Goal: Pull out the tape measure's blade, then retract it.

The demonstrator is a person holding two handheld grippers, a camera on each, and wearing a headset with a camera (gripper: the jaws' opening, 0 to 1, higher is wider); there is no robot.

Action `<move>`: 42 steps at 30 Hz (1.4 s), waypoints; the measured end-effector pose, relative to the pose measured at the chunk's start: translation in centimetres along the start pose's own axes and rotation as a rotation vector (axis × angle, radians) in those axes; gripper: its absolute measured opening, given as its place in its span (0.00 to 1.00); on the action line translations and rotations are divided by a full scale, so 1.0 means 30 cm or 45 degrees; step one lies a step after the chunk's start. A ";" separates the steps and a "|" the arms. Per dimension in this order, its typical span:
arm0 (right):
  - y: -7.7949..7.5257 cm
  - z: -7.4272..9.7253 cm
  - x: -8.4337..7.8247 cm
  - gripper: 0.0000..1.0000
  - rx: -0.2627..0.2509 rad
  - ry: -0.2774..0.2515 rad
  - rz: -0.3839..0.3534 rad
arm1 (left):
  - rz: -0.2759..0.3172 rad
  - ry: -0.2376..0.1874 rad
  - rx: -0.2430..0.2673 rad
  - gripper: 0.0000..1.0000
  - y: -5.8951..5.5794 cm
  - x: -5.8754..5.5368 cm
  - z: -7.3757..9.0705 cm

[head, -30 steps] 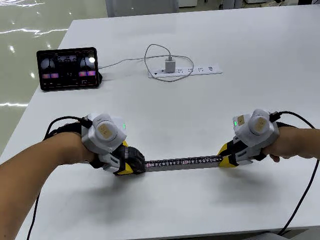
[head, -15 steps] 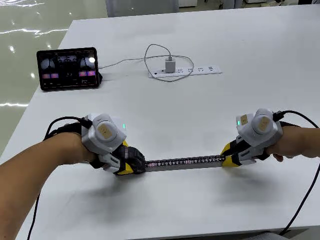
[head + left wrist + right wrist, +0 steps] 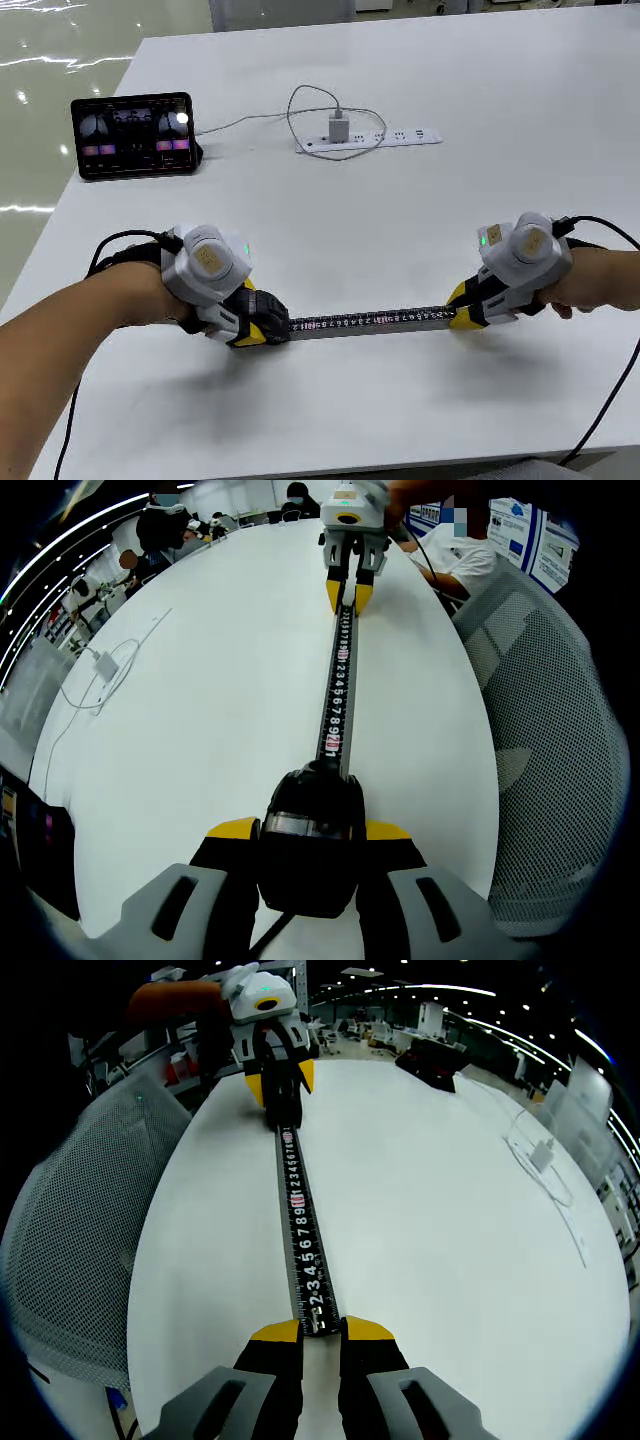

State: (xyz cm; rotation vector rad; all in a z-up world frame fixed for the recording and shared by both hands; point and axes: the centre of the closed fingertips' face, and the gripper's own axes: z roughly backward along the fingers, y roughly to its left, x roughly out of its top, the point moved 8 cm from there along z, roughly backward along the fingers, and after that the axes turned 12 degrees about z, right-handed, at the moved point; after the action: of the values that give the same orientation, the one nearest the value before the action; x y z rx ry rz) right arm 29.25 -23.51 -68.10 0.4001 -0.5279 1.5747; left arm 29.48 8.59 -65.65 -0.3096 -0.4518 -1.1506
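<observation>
A black tape measure case (image 3: 263, 319) (image 3: 312, 832) sits on the white table (image 3: 400, 220), held in my left gripper (image 3: 252, 325) (image 3: 305, 830), which is shut on it. Its black blade (image 3: 365, 321) (image 3: 337, 670) (image 3: 303, 1245) with white numbers runs flat along the table to the right. My right gripper (image 3: 458, 309) (image 3: 320, 1330) is shut on the blade's end hook. In the left gripper view the right gripper (image 3: 351, 590) stands at the blade's far end. Across the table in the right gripper view, the left gripper (image 3: 278, 1080) holds the case.
A tablet (image 3: 134, 135) with a lit screen stands at the back left. Further back in the middle lies a white power strip (image 3: 370, 141) with a plugged charger and looped cable (image 3: 310, 110). Black cables trail from both grippers. A mesh chair (image 3: 550, 730) is beside the table's front edge.
My right gripper has moved further right with the blade's end, so more blade is drawn out. The left gripper and the case have stayed put.
</observation>
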 end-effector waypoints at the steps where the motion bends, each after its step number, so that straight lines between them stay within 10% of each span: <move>1: -0.001 0.002 -0.004 0.09 0.000 0.000 -0.001 | 0.000 0.000 0.000 0.32 0.000 0.000 0.000; 42: -0.009 0.013 -0.017 0.11 0.030 0.074 0.032 | -0.035 -0.023 -0.005 0.33 -0.009 0.009 0.006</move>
State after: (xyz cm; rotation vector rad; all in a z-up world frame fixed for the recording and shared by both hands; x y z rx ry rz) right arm 29.53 -24.16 -68.04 0.3656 -0.4715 1.6129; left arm 29.27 8.35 -65.35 -0.3188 -0.4710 -1.1762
